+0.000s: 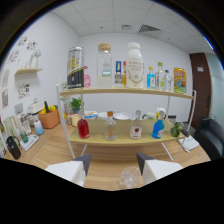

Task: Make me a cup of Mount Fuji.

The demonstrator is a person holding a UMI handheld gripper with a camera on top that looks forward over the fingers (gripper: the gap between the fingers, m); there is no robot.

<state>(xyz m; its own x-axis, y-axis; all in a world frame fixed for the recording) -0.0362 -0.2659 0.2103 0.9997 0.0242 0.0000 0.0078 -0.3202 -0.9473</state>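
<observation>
Clear glass (130, 178) sits on the bench (102, 177) just ahead of my claw (113, 164), in the gap between the two white fingers (70, 171). Fingers are spread apart, nothing clamped; the glass rests on its own with room on both sides.

Progress, as I read it: barely started. Glass looks empty, no liquid I can make out, though it's small and blurry so I won't swear to it. Bottles are all on the two-tier shelf (125, 91) beyond: red bottle (83, 127), clear bottle (110, 127), another with a red label (135, 127), blue bottle (158, 128) on the lower tier, big jars and cartons on top. None looks pulled out. So picking ingredients, pouring and any layering are all left.

Orientation: glass seems upright, long axis vertical, mouth up, but I can't confirm the rim.
</observation>
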